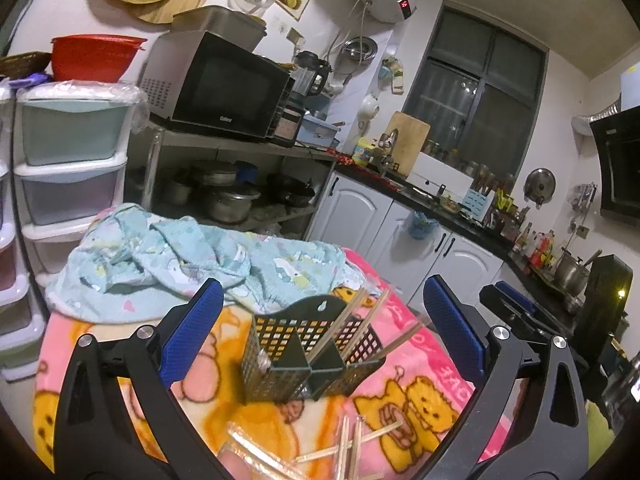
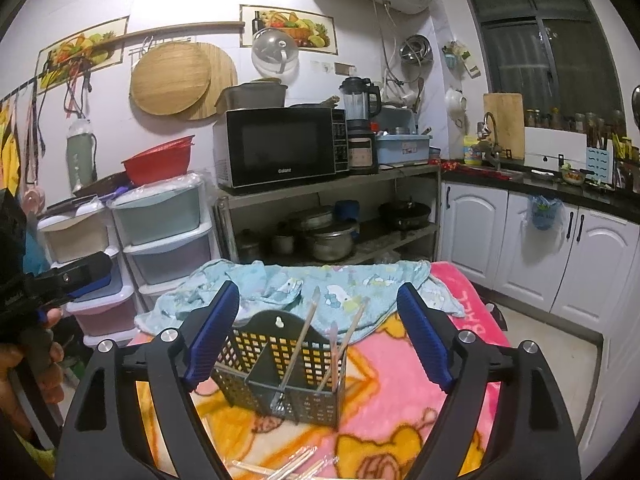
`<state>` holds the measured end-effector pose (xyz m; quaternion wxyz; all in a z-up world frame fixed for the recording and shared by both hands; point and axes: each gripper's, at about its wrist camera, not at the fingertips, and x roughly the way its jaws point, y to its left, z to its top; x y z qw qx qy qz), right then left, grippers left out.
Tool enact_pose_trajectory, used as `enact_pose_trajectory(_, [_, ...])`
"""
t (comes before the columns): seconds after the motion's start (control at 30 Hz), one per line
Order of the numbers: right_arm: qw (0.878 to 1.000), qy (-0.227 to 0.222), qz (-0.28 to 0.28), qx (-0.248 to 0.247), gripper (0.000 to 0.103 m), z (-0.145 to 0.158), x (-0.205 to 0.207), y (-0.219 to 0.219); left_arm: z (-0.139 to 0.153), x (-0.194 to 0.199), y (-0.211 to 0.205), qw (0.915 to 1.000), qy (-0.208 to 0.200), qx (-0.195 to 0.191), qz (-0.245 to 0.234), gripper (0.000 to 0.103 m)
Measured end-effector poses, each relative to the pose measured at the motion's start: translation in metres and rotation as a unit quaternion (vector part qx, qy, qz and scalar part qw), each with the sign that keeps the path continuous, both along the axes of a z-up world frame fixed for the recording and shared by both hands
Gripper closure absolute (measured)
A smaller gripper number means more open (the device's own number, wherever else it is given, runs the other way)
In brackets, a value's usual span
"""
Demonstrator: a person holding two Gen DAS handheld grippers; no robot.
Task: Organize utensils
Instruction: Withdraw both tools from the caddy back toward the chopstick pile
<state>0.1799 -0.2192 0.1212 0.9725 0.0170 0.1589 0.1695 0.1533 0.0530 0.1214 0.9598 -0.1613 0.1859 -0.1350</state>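
Observation:
A black mesh utensil caddy [image 1: 308,354] [image 2: 280,368] stands on the pink cartoon blanket [image 1: 424,392] [image 2: 400,384]. Several wooden chopsticks [image 1: 348,320] [image 2: 304,340] lean in its compartments. Loose chopsticks [image 1: 352,440] [image 2: 288,466], some in clear wrappers, lie on the blanket in front of it. My left gripper [image 1: 320,320] is open and empty, with the caddy between its blue pads. My right gripper [image 2: 320,320] is open and empty, also framing the caddy. The right gripper also shows in the left wrist view [image 1: 516,300].
A crumpled light-blue cloth [image 1: 192,264] [image 2: 304,284] lies behind the caddy. Plastic drawers [image 1: 68,168] [image 2: 160,232] stand at the left, a shelf with a microwave [image 1: 216,84] [image 2: 280,146] and pots behind, white cabinets [image 2: 540,248] at the right.

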Motion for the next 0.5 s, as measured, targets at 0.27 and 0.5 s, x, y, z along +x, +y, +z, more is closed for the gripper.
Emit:
enact_pose_trajectory(0.27, [1.000,0.011,0.006,-0.007,0.023,-0.010,-0.012,0.002,-0.015,-0.011,0.004,0.9998,0.018,0.001,0.006,0.011])
enact_pose_trajectory(0.5, [1.000,0.023,0.012,-0.012,0.023,-0.021,-0.019,0.002,-0.028,-0.019,0.008,0.9992,0.036,0.004,0.014,0.011])
